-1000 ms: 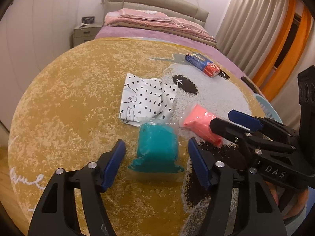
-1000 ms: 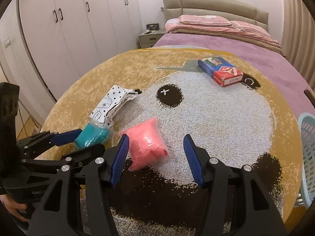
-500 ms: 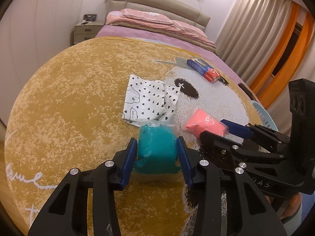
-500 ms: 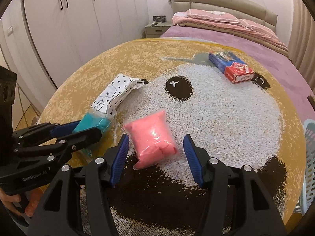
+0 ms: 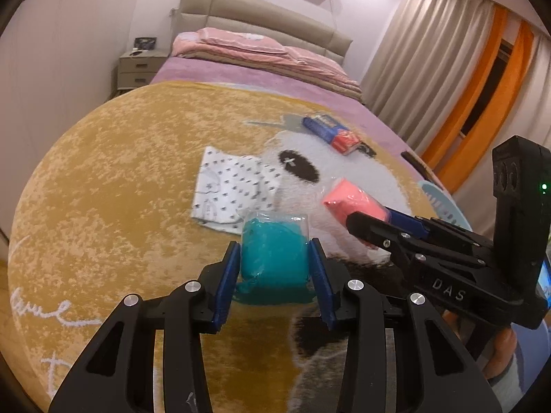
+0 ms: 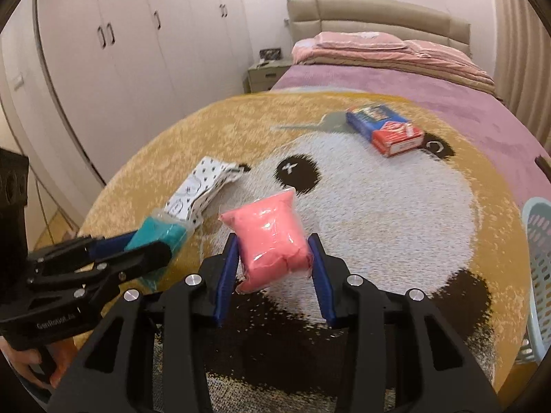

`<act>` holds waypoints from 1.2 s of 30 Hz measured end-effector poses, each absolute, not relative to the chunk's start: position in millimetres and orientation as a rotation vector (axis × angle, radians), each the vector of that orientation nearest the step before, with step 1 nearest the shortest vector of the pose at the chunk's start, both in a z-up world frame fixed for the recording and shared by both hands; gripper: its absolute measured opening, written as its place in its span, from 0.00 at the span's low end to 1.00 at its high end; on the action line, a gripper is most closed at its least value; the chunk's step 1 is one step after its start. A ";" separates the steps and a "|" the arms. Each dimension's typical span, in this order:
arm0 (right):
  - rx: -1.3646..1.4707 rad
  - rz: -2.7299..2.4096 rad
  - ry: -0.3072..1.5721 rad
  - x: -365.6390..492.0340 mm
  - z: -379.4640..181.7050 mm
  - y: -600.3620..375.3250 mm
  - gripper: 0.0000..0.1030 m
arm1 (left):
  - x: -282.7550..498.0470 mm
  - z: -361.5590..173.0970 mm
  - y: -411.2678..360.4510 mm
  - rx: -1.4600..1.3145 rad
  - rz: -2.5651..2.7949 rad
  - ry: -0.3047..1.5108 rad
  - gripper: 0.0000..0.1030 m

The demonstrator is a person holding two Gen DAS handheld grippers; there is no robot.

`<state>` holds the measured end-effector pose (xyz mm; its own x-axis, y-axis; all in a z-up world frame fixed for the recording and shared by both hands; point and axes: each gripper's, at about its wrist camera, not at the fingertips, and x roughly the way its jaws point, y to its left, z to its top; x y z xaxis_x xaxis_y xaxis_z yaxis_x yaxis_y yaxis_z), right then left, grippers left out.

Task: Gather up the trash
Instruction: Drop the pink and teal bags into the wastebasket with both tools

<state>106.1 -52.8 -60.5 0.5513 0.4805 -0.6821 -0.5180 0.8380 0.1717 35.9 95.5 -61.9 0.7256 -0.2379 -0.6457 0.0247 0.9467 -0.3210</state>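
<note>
Left gripper (image 5: 275,258) having just closed, pads now pinching teal packet (image 5: 273,258) between jaws
Right gripper (image 6: 273,258) jaws just closing too, clamping pink packet (image 6: 272,241)
Both packets lifting off rug (image 6: 378,213); basket (image 6: 539,275) sitting right of right gripper; bagging looking next

Two packets (image 5: 273,258) lie side by side on the rug (image 5: 120,179), a box (image 5: 332,132) behind.

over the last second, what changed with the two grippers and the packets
Both sets of jaws have just been closing. The left gripper took hold of the teal packet; the right gripper, half a second later, the pink packet. The dotted paper bag and red-and-blue box lie unmoved on the rug.
</note>
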 end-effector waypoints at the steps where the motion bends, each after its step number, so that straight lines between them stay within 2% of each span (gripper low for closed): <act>1: -0.048 0.582 0.781 105.2 -58.3 -56.6 0.36 | 35.8 -58.3 91.5 -0.293 -0.154 0.741 0.38; 18: 0.112 0.310 0.599 101.2 7.7 -201.7 0.36 | 72.5 3.8 -27.2 -0.133 -0.369 0.659 0.38; 27: 0.271 0.137 0.599 111.3 2.2 -304.5 0.36 | 111.0 23.2 -116.3 -0.054 -0.539 0.648 0.38; 36: 0.336 -0.071 0.631 117.1 -18.1 -374.6 0.36 | 158.2 7.7 -191.9 -0.064 -0.658 0.725 0.38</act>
